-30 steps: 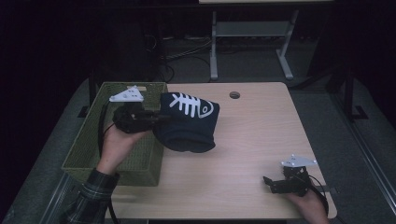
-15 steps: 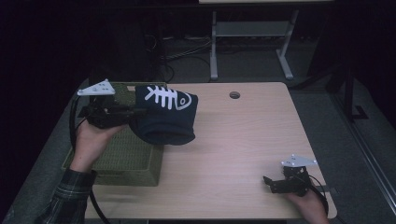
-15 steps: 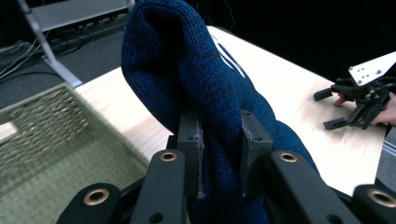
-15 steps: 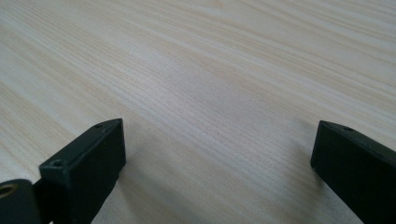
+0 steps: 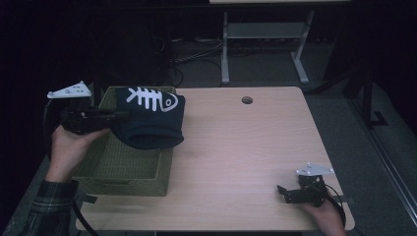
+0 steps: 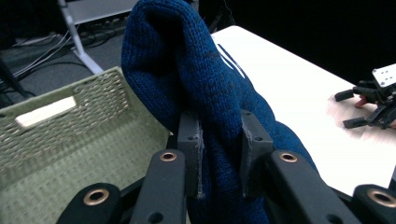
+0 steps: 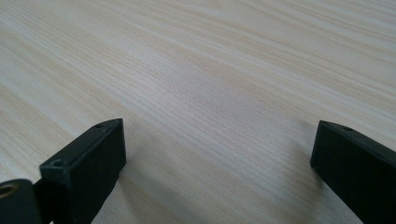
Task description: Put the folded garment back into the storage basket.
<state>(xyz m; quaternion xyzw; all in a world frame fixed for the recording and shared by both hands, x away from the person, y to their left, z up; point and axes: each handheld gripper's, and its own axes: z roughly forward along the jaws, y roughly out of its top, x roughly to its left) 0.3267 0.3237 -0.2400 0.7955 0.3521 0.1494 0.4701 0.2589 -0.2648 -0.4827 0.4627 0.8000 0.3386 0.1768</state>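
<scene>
A dark blue knitted garment with a white fish-skeleton print hangs folded over the right rim of a green woven basket. My left gripper is shut on its knit, and in the left gripper view the blue garment bulges up between the two jaws of the left gripper above the basket. My right gripper rests open near the table's front right corner, its wide-apart jaws hovering just over bare wood.
The light wooden table has a round cable hole near its far edge. Behind the table stands a metal-legged frame with cables on the dark floor. In the left gripper view, the right gripper sits far off on the tabletop.
My left gripper has carried the blue garment leftward from the table's middle-left to over the basket. The right gripper has stayed in place.
</scene>
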